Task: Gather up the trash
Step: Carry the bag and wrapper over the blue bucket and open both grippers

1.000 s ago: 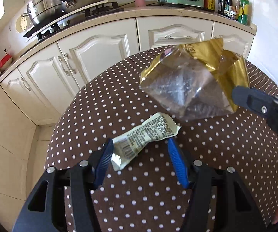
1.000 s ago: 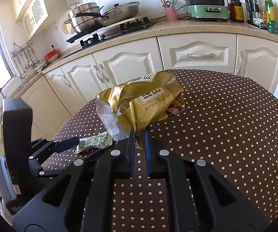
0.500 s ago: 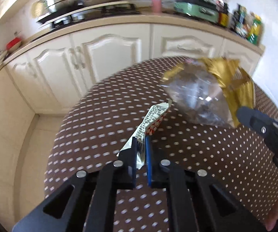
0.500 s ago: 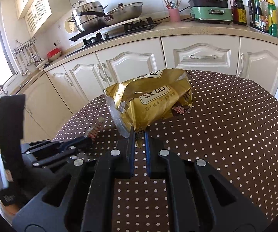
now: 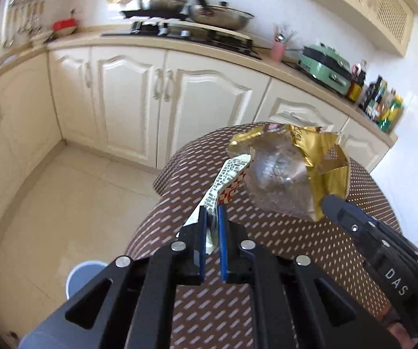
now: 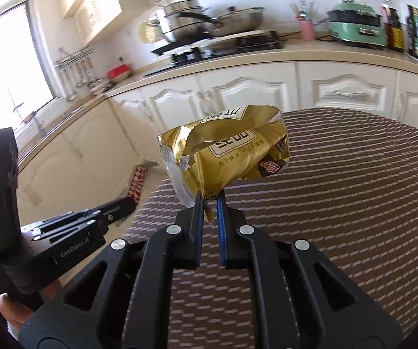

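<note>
My left gripper (image 5: 212, 214) is shut on a small white and red printed wrapper (image 5: 223, 180), which hangs in the air over the table's left edge. The same wrapper (image 6: 136, 181) shows ahead of the left gripper in the right wrist view. My right gripper (image 6: 209, 200) is shut on the lower edge of a crumpled gold foil bag (image 6: 226, 157), held up above the table. That gold bag (image 5: 290, 168), with its clear side facing me, also fills the right of the left wrist view, the right gripper's black body below it.
A round table with a brown dotted cloth (image 6: 340, 203) lies under both grippers. A blue-rimmed bin (image 5: 83, 276) stands on the tiled floor at lower left. Cream kitchen cabinets (image 5: 150, 93) with a stove, pans and bottles on the counter run behind.
My left gripper closed on the small wrapper, lifted it off the table and swung left toward the floor. My right gripper carried the gold bag left along with it.
</note>
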Tool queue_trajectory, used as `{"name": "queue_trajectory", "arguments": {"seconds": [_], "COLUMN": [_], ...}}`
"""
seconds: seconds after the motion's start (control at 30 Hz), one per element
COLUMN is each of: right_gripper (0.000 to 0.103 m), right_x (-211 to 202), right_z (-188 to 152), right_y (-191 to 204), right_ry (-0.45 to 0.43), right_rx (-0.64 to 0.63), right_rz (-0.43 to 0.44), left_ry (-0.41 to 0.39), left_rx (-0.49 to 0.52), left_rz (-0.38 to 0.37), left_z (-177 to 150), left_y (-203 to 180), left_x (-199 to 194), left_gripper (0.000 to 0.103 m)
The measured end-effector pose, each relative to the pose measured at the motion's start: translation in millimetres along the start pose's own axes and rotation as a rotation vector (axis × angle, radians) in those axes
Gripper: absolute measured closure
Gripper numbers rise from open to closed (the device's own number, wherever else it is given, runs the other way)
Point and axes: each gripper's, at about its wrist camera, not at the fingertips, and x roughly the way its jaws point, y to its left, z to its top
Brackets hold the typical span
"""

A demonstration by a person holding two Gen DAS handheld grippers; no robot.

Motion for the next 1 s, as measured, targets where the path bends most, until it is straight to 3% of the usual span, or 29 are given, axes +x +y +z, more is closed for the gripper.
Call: {"name": "queue_trajectory", "arguments": {"seconds": [0.3, 0.5, 0.77, 1.0], "right_gripper": [0.094, 0.094, 0.094, 0.094], "right_x": [24.2, 60.5, 136.4, 211.7], "right_z": [-34.6, -71.9, -141.8, -199.5], "right_y": [125.1, 201.1, 255.1, 249.9], "right_ry": [0.054, 0.140, 0.320, 0.495], "right_rx": [-0.128, -0.216, -0.266, -0.257], "right_rz": [0.147, 0.230, 0.255, 0.218], "left_ry": [-0.060, -0.044, 0.078, 0.208], "left_rx": [-0.203, -0.337, -0.486, -0.542], "left_rz": [0.078, 0.165, 0.220, 0.243], "left_z": [-44.5, -83.3, -138.2, -177.1], "left_y": [120.7, 206.0, 293.1, 333.2], "left_x": [-67.2, -85.0, -44.2, 19.7], "left_gripper": [0.096, 0.096, 0.096, 0.096]}}
